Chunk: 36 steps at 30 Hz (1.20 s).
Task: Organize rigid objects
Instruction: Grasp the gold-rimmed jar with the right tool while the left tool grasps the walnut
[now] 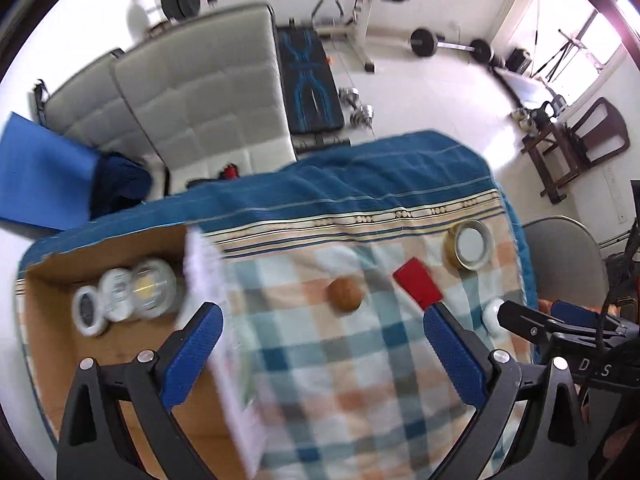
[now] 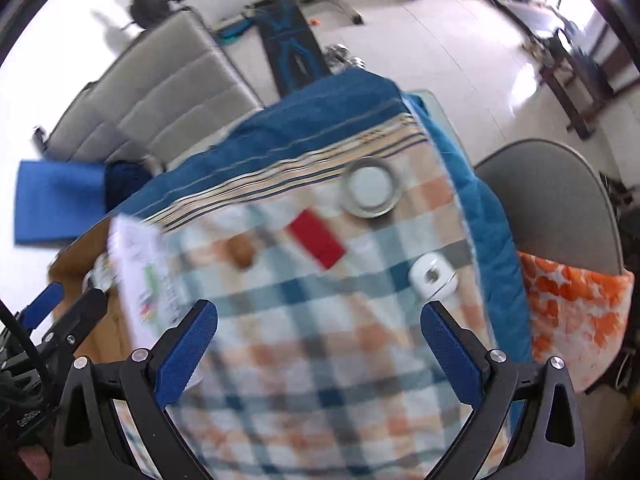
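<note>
On the checked cloth lie a brown ball, a red flat block, a roll of tape and a small white object. A cardboard box at the left holds three round white items; its white flap stands up. My left gripper hangs open above the box's edge, nothing between its fingers. In the right wrist view the ball, red block, tape and white object lie ahead of my open, empty right gripper.
A grey chair with an orange patterned cloth stands right of the table. A grey padded sofa, a blue mat, a weight bench and barbells stand beyond the table's far edge.
</note>
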Motion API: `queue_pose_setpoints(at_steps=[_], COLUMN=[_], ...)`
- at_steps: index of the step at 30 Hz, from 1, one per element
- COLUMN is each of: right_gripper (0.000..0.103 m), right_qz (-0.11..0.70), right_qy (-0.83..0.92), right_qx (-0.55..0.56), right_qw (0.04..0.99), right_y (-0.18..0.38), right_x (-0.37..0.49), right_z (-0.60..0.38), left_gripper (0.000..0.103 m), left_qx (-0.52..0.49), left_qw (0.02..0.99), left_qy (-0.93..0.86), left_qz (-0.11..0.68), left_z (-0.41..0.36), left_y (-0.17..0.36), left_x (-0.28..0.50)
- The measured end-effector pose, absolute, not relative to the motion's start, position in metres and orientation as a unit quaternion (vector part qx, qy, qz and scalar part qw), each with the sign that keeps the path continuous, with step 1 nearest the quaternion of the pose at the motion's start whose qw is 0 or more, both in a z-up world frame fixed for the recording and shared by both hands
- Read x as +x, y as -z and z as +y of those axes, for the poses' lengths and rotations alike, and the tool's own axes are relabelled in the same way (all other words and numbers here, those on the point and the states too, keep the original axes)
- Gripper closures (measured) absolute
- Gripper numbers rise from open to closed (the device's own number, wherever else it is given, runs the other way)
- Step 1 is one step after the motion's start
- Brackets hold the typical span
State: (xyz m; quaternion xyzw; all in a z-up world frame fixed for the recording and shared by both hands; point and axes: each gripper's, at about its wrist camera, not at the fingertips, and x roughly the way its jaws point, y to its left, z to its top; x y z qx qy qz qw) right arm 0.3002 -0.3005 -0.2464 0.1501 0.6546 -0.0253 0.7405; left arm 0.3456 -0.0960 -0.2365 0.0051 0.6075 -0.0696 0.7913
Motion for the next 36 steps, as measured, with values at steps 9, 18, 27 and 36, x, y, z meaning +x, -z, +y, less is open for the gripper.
queue_pose_setpoints(at_steps=[9,18,27,36], right_gripper=[0.007,0.015,0.028,0.043], right_qz=[0.688,0.705,0.718,0.723], right_qy=[0.035,0.032,0.029,0.038], right_qx=[0.187,0.168,0.148,0.124], right_qw=[0.701,0.688,0.680,0.678], right_y=[0.348,0.383,0.401,0.406], right_x=[0.362,0.390,0.397,0.396], right_z=[-0.347,-0.342,-0.331,-0.327], left_gripper=[0.025,0.026,0.061,0.071], left_qx=[-0.022,-0.024,-0.018,-0.024], left_qw=[0.735,0.712,0.702,0.704], left_qy=[0.048,0.039,0.042,0.046], left_qz=[0.676,0.701,0.711,0.709], left_z=[-0.115,-0.123,-0.123,-0.120], left_y=[0.330,0.365,0.373,0.380], left_x=[0.387,0.388,0.385,0.380])
